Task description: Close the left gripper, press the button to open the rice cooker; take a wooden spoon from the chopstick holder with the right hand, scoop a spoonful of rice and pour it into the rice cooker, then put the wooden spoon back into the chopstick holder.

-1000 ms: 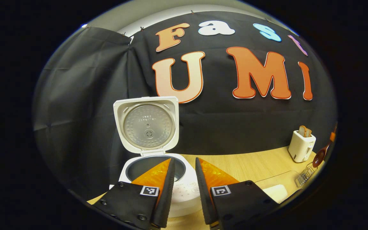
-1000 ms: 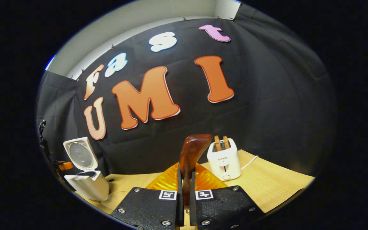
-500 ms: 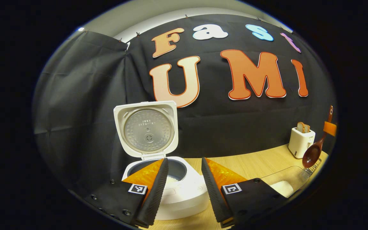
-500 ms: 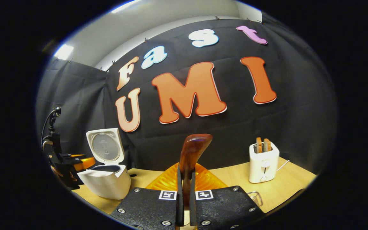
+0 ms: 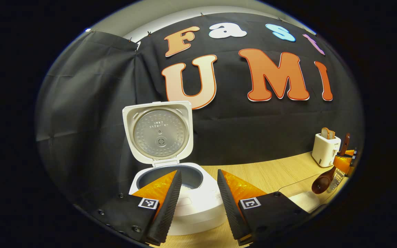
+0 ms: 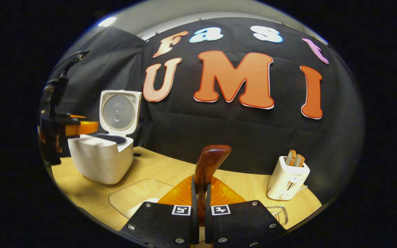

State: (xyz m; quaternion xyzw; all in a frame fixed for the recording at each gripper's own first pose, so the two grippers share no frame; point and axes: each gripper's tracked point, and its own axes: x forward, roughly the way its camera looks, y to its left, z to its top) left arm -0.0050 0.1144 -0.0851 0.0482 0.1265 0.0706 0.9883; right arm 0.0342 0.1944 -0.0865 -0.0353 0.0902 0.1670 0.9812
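Left gripper [image 5: 195, 193]: hangs just in front of the rice cooker with its jaws well apart and nothing between them; in the right gripper view it sits at the far left, beside the cooker.
Rice cooker [image 5: 171, 193]: stands on the left part of the wooden table [image 5: 271, 174], lid [image 5: 158, 132] upright and fully back, so the opening step looks done; some white rice seems to lie in the pot.
Rice dish [image 6: 140, 196]: a clear, shallow container near the table's middle front, with a white heap at its near edge, partly hidden by the right gripper.
Wooden spoon [image 5: 326, 174]: seen from the left gripper it is at the far right, bowl hanging low over the dish area, handle slanting up.
Right gripper [image 6: 198, 199]: jaws drawn nearly together, both fingers pressing the spoon's handle.
Chopstick holder [image 5: 336, 175]: wire rack at the far right edge, just behind the spoon, hard to make out.
Toaster [image 6: 287, 177]: right rear, well apart from the dish.
Step, as I judge it: spoon is out and about to scoop.
Risks: a steep dip could push the light dish along the table; a tilted bowl could spill grains on the way to the cooker; a slim handle may twist in the grip.
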